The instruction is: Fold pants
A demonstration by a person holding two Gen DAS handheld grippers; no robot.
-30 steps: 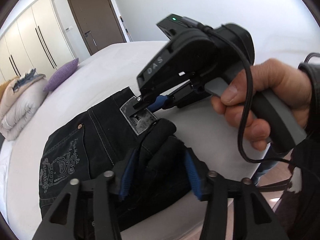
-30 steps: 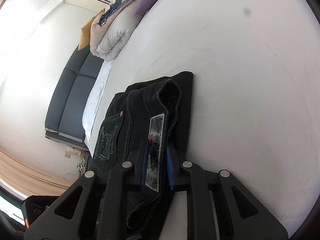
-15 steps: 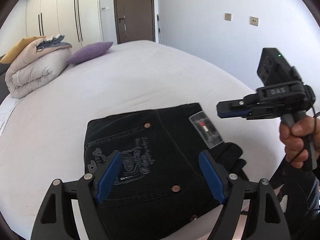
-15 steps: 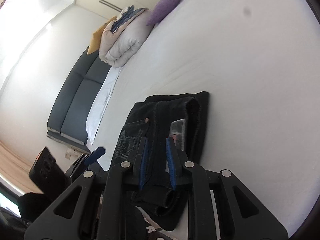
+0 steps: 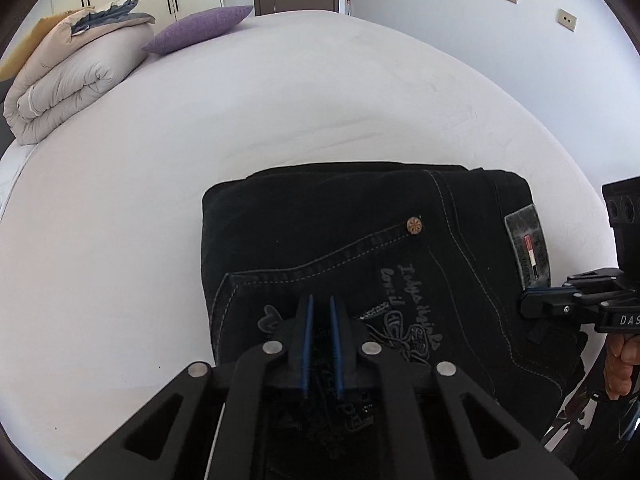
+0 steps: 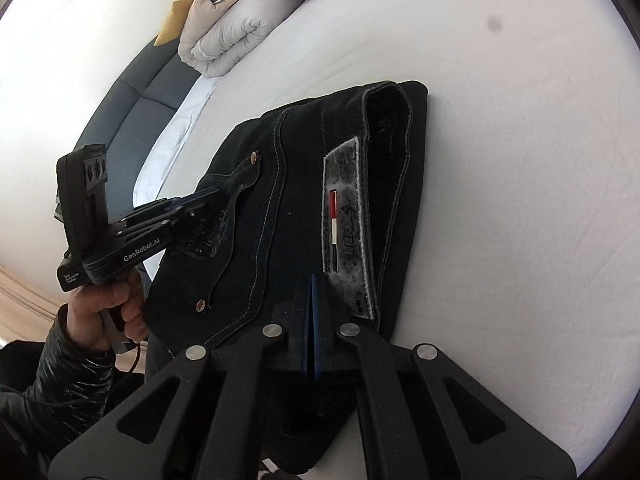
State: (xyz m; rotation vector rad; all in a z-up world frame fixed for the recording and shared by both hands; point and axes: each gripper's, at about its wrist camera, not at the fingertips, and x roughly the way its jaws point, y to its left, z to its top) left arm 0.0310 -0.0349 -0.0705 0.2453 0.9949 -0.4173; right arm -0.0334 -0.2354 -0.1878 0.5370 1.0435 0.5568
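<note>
Black jeans [image 5: 360,248] lie folded in a compact rectangle on the white bed [image 5: 200,120], back pocket embroidery and grey waistband patch [image 6: 348,224] facing up. My left gripper [image 5: 320,312] is shut, its fingers nearly together over the pocket embroidery near the front edge; it also shows in the right wrist view [image 6: 216,194]. My right gripper [image 6: 312,284] is shut, low over the waistband beside the patch; it also shows in the left wrist view [image 5: 532,300]. I cannot tell whether either pinches cloth.
A rolled beige duvet [image 5: 68,72] and a purple pillow [image 5: 200,28] lie at the far end of the bed. A dark headboard [image 6: 148,92] runs along the left. The bed's near edge is just below the jeans.
My left gripper went from wide open above the jeans to shut, low over the pocket. My right gripper closed fully and dropped toward the waistband by the patch.
</note>
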